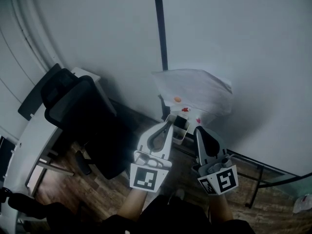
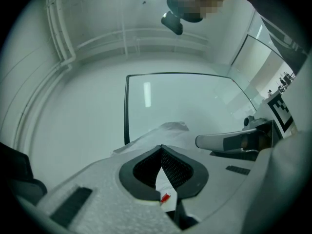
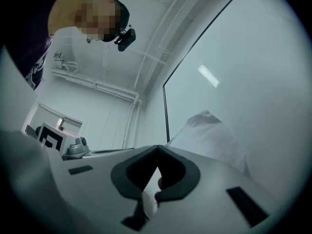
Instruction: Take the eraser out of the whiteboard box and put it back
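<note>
Left claw (image 1: 170, 125) and right claw (image 1: 199, 130): both mine, closed tip to tip, holding nothing. Eraser (image 1: 181, 122): dark, in the whiteboard box (image 1: 176, 136) just ahead, under a crumpled white bag (image 1: 195, 89). Black chair (image 1: 78, 111) at left.

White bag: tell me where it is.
Head view, centre: the white bag rests against the whiteboard, just beyond the left gripper and right gripper.

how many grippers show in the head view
2. The left gripper is at lower centre, jaws together; the right gripper is just right of it, also shut. Both point toward the white bag. None look hidden.
</note>
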A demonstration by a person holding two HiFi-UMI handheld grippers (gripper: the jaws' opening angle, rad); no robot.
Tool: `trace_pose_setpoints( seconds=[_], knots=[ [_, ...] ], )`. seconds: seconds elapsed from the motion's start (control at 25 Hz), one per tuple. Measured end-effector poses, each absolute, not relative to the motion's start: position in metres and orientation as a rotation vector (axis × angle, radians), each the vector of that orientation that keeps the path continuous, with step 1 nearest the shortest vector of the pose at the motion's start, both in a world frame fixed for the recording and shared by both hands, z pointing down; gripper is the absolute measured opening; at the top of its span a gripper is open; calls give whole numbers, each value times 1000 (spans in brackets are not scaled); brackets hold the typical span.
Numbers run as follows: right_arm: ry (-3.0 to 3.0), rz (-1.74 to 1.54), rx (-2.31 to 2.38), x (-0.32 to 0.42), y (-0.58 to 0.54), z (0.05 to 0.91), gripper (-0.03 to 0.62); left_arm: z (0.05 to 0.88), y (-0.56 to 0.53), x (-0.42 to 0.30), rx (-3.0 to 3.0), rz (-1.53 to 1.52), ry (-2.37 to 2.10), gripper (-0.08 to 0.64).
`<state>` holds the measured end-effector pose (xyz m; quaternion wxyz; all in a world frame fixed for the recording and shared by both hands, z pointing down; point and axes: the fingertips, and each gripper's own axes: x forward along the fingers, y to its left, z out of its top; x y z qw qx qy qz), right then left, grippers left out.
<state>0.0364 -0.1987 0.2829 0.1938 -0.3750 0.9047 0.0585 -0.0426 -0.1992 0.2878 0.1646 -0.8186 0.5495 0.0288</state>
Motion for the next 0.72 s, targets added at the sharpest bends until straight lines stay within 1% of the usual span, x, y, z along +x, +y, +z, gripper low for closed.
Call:
trace_pose_setpoints(
  seconds=[0.36, 0.72],
  knots=[
    [2527, 139, -1054, 43, -201, 290, 3, 292, -200, -41, -2326, 83, 1575, 5],
    [2502, 127, -1098, 31, -198, 293, 3, 296, -199, -57, -2348, 73, 1555, 5]
  ],
)
